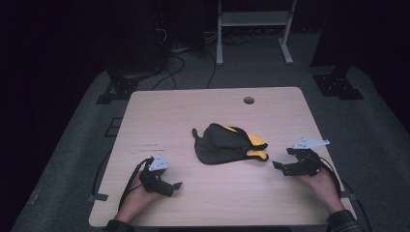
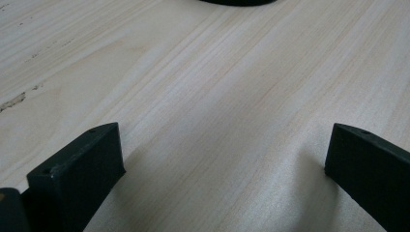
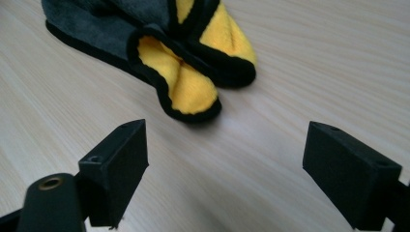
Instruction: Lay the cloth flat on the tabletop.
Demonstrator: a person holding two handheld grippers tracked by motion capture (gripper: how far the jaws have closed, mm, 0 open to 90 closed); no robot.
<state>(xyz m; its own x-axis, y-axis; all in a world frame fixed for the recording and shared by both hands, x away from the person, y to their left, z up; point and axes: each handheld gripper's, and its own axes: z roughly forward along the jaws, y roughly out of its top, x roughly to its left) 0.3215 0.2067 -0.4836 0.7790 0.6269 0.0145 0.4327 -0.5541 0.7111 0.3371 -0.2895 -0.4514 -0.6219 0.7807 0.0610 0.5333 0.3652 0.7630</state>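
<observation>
A crumpled grey cloth with a yellow inner side and black trim (image 1: 227,143) lies near the middle of the light wooden table (image 1: 193,111). My left gripper (image 1: 175,186) rests low at the front left, held in a hand, its jaws wide apart over bare wood (image 2: 222,145). My right gripper (image 1: 283,158) sits at the front right, open, pointing at the cloth's yellow folds (image 3: 188,87), a short way off. A dark edge of the cloth (image 2: 237,2) shows at the top of the left gripper view.
A round cable hole (image 1: 248,100) is in the table's far side. Beyond the table stand a white frame (image 1: 254,19), dark stands and cables on a grey floor. Faint marks (image 2: 14,99) are on the wood at the left.
</observation>
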